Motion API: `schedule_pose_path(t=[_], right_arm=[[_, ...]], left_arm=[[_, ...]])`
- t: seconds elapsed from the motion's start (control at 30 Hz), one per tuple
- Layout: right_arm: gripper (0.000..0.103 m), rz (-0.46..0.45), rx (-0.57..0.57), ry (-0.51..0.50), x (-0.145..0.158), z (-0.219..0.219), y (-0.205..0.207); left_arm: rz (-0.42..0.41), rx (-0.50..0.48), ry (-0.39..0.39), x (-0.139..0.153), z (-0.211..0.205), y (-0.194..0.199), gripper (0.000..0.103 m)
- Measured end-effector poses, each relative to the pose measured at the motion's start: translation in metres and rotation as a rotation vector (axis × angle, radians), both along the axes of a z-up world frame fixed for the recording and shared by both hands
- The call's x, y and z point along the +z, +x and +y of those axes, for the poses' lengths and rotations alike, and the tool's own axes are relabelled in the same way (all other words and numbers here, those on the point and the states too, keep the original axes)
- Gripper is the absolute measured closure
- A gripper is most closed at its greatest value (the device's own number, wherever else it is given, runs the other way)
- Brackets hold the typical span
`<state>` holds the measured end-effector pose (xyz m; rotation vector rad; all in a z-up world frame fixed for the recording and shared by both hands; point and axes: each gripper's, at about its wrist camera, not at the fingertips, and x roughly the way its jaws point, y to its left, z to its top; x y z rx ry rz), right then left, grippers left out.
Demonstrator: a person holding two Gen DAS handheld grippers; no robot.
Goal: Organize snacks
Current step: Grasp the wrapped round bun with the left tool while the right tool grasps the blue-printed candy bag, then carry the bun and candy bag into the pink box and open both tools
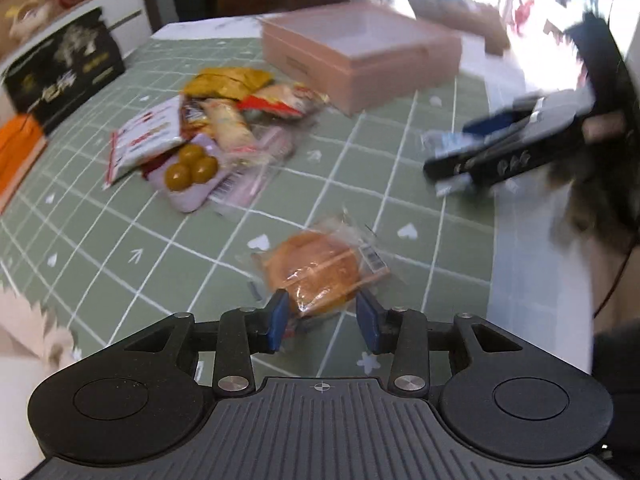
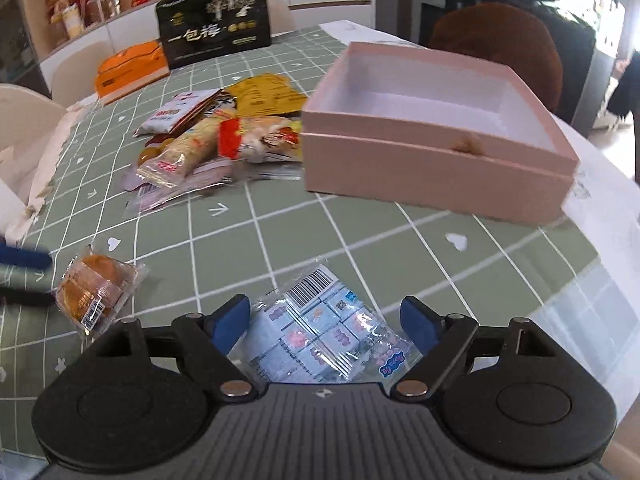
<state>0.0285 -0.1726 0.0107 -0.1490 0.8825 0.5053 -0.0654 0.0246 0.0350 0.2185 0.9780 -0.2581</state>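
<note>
At six o'clock on the tabletop (image 1: pixel 400 168), both the left hand-held gripper (image 1: pixel 322 322) and the right hand-held gripper (image 2: pixel 326 326) stand apart, straddling the wrapped bun (image 1: pixel 316 276) and the candy packet (image 2: pixel 320 332), so each should close squarely on its wrapper before lifting toward the pink box (image 2: pixel 432 168) at one o'clock.

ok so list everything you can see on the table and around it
pink cardboard box: one, open, empty, far right of table
wrapped round brown cake: one, between left gripper's fingers
clear packet of small blue candies: one, between right gripper's fingers
pile of mixed snack packets: several, red, yellow, white, table centre
black printed box: one, upright, far edge
orange flat box: one, beside black box
green grid tablecloth: one
left gripper: open
right gripper: open
</note>
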Motion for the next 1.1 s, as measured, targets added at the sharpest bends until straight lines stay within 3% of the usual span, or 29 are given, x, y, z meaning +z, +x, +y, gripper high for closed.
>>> schedule_pose_path(t=[0.1, 0.23, 0.37, 0.5, 0.63, 0.7, 0.83, 1.03, 1.1], right_arm=[[0.019, -0.003, -0.003, -0.003, -0.001, -0.006, -0.004], [0.015, -0.013, -0.01, -0.006, -0.002, -0.012, -0.007], [0.011, -0.03, -0.024, 0.002, -0.005, -0.016, -0.009], [0.007, -0.044, -0.028, -0.006, -0.005, -0.014, -0.012], [0.006, -0.054, -0.019, -0.007, -0.006, -0.014, -0.014], [0.005, -0.06, -0.02, -0.002, -0.007, -0.015, -0.015], [0.004, -0.067, -0.019, -0.003, -0.007, -0.017, -0.018], [0.004, -0.044, -0.002, -0.013, -0.006, -0.02, -0.017], [0.004, -0.041, -0.003, -0.015, -0.006, -0.021, -0.018]], left_arm=[[-0.042, 0.044, 0.049, -0.011, -0.013, 0.012, 0.054], [-0.083, 0.134, 0.006, -0.018, -0.019, 0.041, 0.053], [-0.071, 0.073, 0.025, -0.015, -0.038, 0.054, 0.05], [-0.024, 0.004, -0.057, -0.016, -0.043, 0.061, 0.027], [-0.085, -0.029, -0.061, -0.005, -0.044, 0.055, 0.032], [-0.128, -0.038, -0.01, 0.003, -0.044, 0.059, 0.032], [-0.072, -0.118, 0.067, -0.004, -0.046, 0.082, 0.027], [-0.06, -0.009, -0.021, -0.014, -0.037, 0.116, 0.023], [-0.058, 0.001, -0.047, -0.019, -0.038, 0.121, 0.016]])
